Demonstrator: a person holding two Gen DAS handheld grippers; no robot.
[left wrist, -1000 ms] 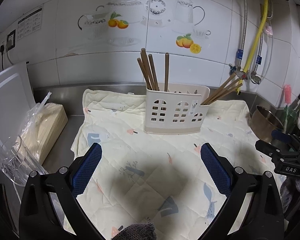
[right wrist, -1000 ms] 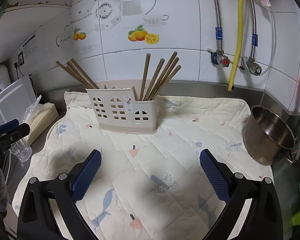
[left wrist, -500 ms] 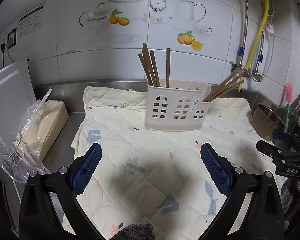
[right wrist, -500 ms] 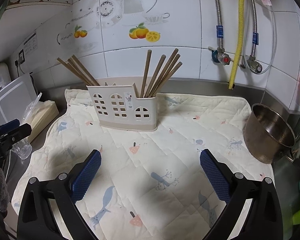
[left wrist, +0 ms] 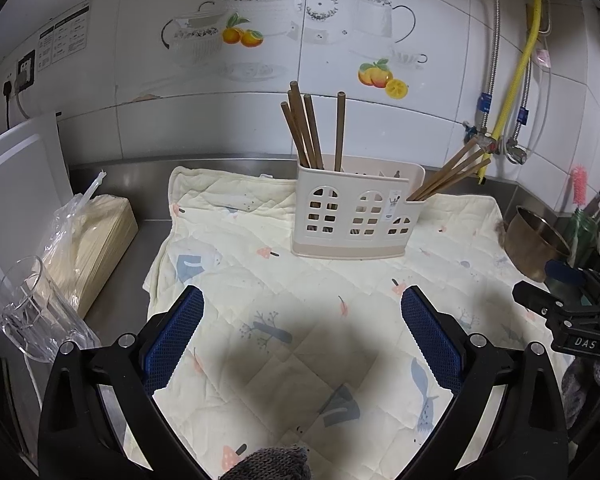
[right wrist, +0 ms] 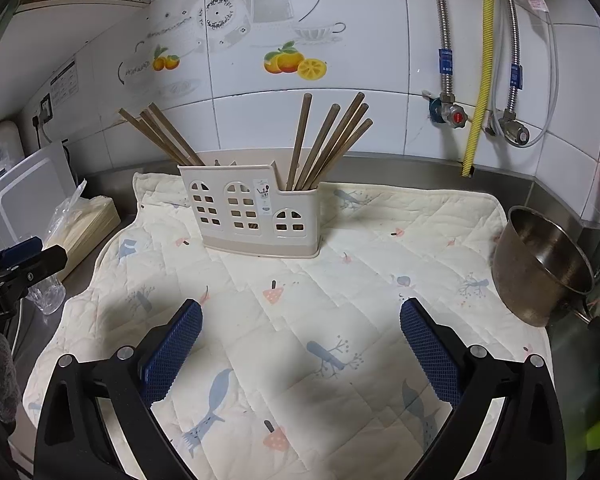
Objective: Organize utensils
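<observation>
A beige plastic utensil holder (left wrist: 356, 216) (right wrist: 256, 216) with window cut-outs stands on a quilted cloth (left wrist: 300, 300) (right wrist: 340, 300) near the back wall. Brown wooden chopsticks (left wrist: 306, 132) (right wrist: 160, 136) stick out of its left compartment, and another bunch of chopsticks (left wrist: 448, 172) (right wrist: 336, 140) leans out of its right one. My left gripper (left wrist: 302, 312) hangs open over the near part of the cloth, nothing between its blue pads. My right gripper (right wrist: 300, 320) is open too and holds nothing; it also shows at the right edge of the left wrist view (left wrist: 568, 312).
A steel bowl (right wrist: 540, 264) (left wrist: 536, 240) sits at the cloth's right edge. A clear glass (left wrist: 32, 308) and a bagged stack of wooden sticks (left wrist: 96, 240) lie on the steel counter to the left, beside a white board (left wrist: 16, 200). Pipes and valves (right wrist: 480, 112) run down the back wall.
Both grippers have drawn back a little from the holder and risen slightly; the holder looks a bit smaller and lower in both views. Nothing was taken hold of or let go.
</observation>
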